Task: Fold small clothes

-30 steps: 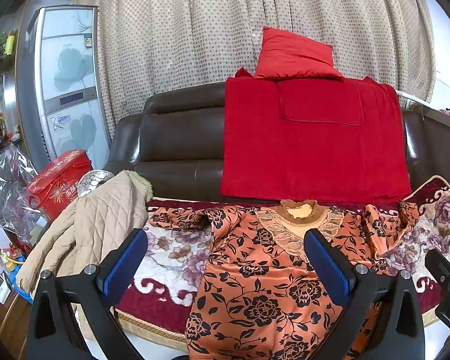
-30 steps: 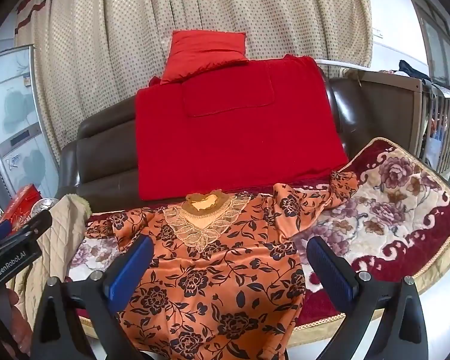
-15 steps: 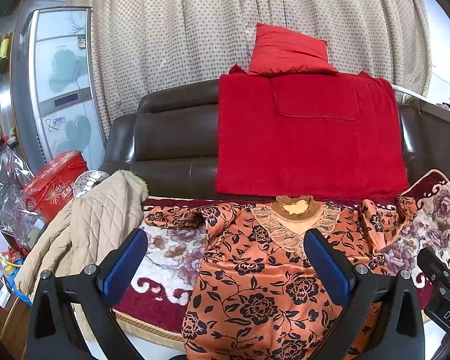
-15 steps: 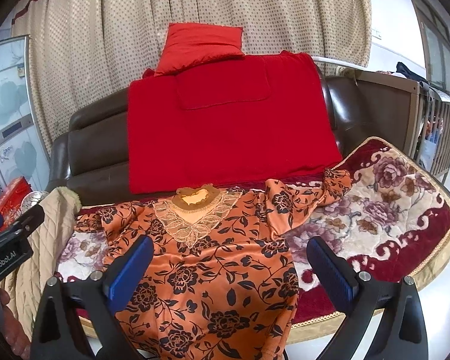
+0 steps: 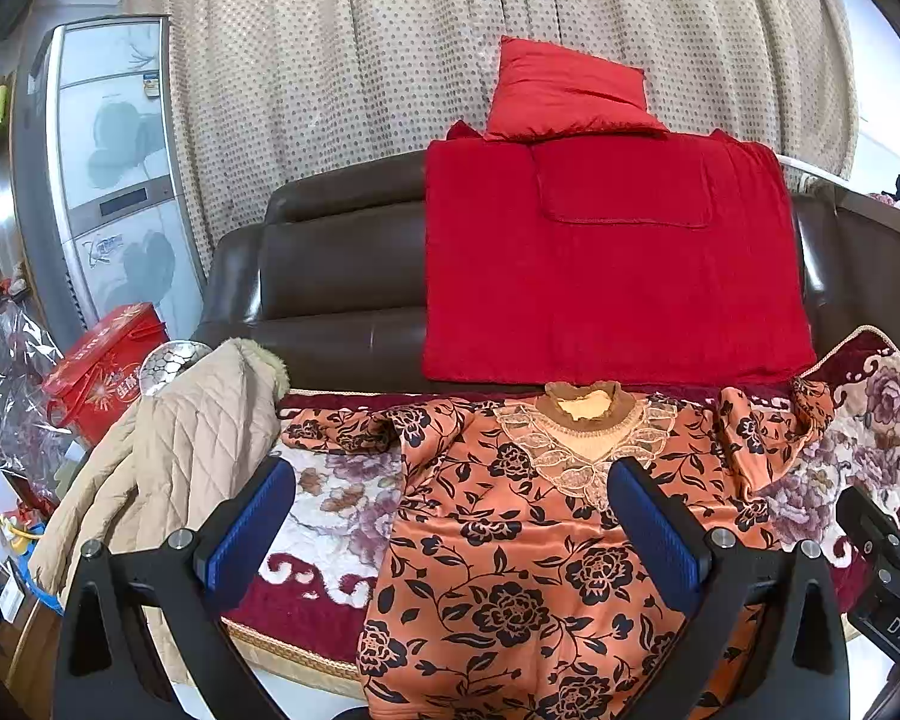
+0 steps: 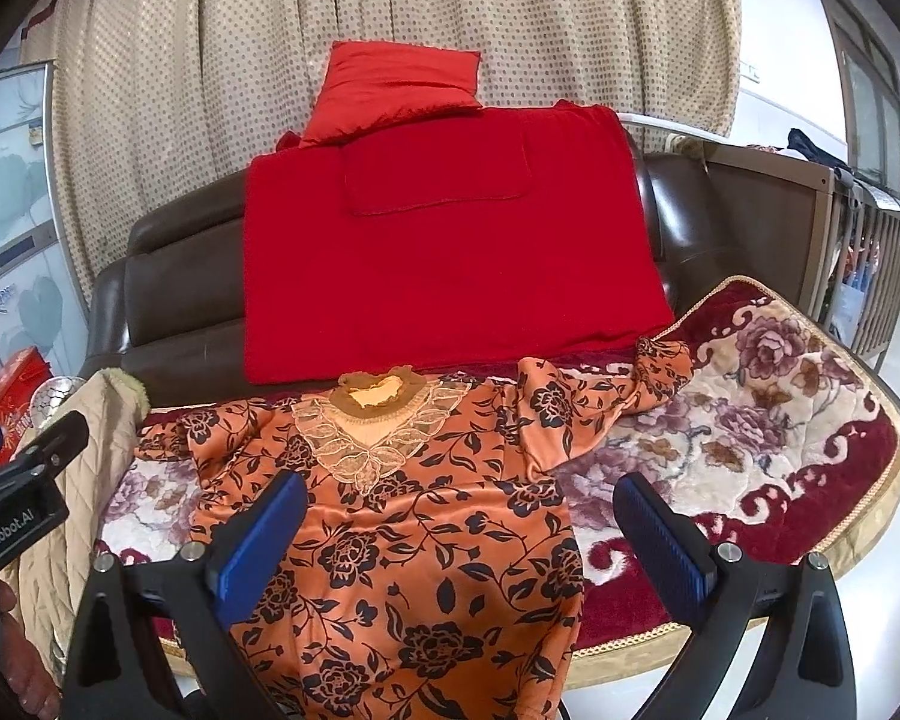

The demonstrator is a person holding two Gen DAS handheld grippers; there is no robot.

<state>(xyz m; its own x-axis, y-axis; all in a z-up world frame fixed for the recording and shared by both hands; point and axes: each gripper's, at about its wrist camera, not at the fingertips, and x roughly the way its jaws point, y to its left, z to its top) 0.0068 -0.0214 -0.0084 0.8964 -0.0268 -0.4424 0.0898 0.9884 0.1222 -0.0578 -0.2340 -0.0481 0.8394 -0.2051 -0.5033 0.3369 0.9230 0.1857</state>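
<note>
An orange top with black flowers and a lace collar [image 5: 528,534] [image 6: 414,534] lies spread face up on the sofa's floral blanket [image 5: 336,504] [image 6: 750,420]. Its sleeves reach out to both sides and its hem hangs over the front edge. My left gripper [image 5: 450,528] hovers open in front of the garment, above its left half, apart from the cloth. My right gripper [image 6: 459,534] is open too, over the garment's right edge, with nothing between its blue pads. Each view catches part of the other gripper at its edge.
A beige quilted jacket [image 5: 174,456] [image 6: 84,450] drapes over the sofa's left arm. A red blanket [image 5: 606,264] and red pillow [image 5: 564,96] cover the brown sofa back [image 5: 336,276]. A red box [image 5: 102,372] and a fridge [image 5: 108,168] stand at left; a wooden crib [image 6: 810,228] at right.
Both grippers have drifted slightly nearer the sofa, so the garment sits a little larger and lower in view. The jaws stayed open and the garment has not moved.
</note>
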